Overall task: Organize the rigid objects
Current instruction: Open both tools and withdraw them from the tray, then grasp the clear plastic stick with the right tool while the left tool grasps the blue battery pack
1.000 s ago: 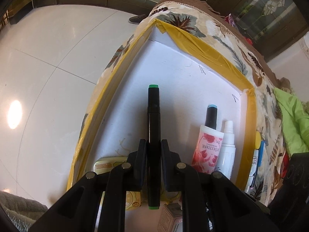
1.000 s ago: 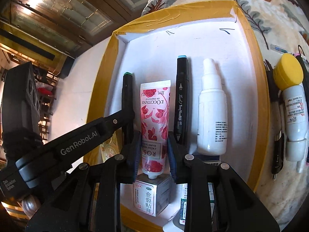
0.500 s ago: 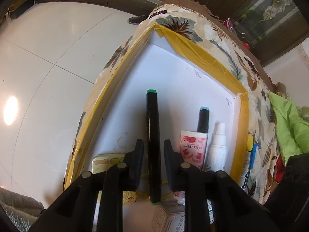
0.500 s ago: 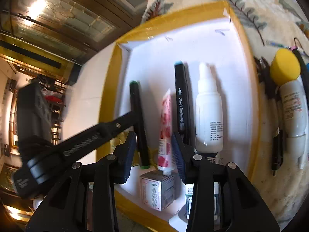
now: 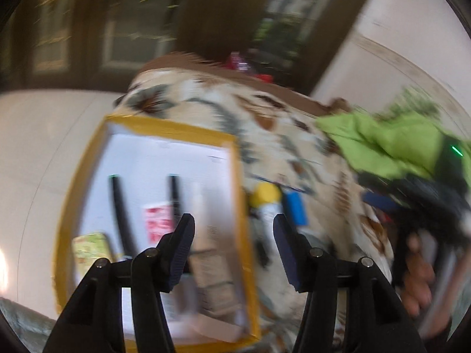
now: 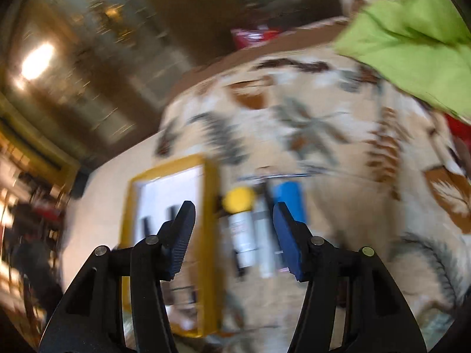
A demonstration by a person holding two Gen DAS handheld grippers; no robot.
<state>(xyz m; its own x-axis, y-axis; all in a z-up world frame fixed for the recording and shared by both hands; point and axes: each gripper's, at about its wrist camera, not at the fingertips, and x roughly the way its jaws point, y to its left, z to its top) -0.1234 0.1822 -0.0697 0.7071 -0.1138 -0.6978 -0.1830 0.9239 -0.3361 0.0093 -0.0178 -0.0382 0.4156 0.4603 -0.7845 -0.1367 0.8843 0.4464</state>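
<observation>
both the left claw (image 5: 234, 247) and the right claw (image 6: 232, 235) have just been opening and stand wide and empty, the markers (image 5: 120, 214) lying in the yellow-edged box (image 5: 238, 194) at lower left, so next comes picking the yellow-capped bottle (image 6: 240, 220) just beside it on the surface (image 6: 338, 135).

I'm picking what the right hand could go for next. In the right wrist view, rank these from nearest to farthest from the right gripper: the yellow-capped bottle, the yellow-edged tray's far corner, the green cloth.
1. Yellow-capped bottle: lying on the blanket straight ahead, between the open fingers of the right gripper.
2. Yellow-edged tray, far corner: up and to the left.
3. Green cloth: far, upper right.
</observation>
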